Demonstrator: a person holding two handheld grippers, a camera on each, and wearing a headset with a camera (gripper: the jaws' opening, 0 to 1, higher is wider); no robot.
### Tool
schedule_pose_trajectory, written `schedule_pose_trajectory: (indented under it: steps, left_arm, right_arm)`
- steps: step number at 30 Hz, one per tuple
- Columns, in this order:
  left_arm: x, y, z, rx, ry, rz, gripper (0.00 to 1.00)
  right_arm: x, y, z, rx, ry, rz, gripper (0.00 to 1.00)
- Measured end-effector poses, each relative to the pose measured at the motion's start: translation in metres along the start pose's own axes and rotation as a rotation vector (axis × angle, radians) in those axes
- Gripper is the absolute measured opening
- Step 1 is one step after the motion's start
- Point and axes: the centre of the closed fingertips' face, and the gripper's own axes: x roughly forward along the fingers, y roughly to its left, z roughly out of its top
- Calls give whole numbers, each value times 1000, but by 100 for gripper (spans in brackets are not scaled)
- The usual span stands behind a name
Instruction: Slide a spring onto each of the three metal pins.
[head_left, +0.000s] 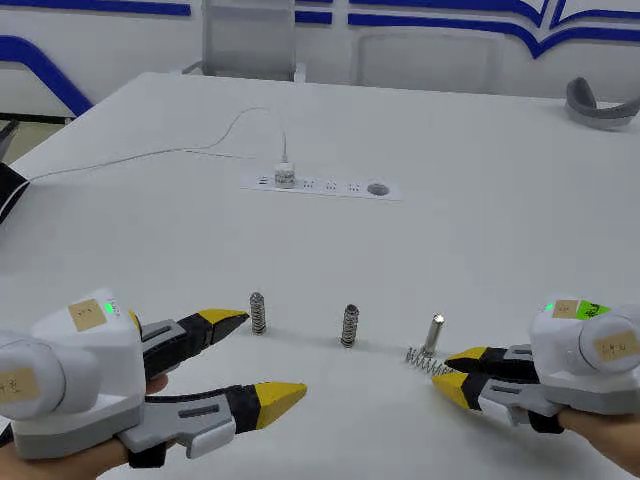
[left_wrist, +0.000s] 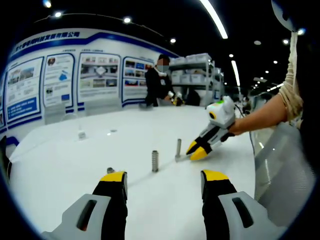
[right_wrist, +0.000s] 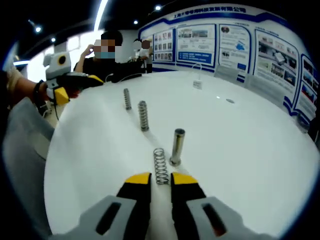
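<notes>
Three metal pins stand in a row on the white table. A spring sits on the left pin and another on the middle pin. The right pin is bare. A loose spring lies flat at its base. My right gripper has its jaws nearly together on that spring's near end. My left gripper is open and holds nothing, just in front of the left pin.
A white power strip with a plugged cable lies across the middle of the table. A grey curved object rests at the far right edge. A chair stands behind the table. A person stands beyond it.
</notes>
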Motion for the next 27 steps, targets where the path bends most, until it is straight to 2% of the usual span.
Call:
schedule_pose_trajectory:
  steps: [16,21,27]
  left_arm:
    - [5,-9,-3,10,15,-28,59]
    - [11,-19,-6,21,28,-59,58]
    - [21,-33,-7,44,42,-117,56]
  right_arm:
    - [4,1,-2,5,13,15,12]
    - [0,3,-2,20,15,20,12]
    - [-9,13,7,9,8,47,12]
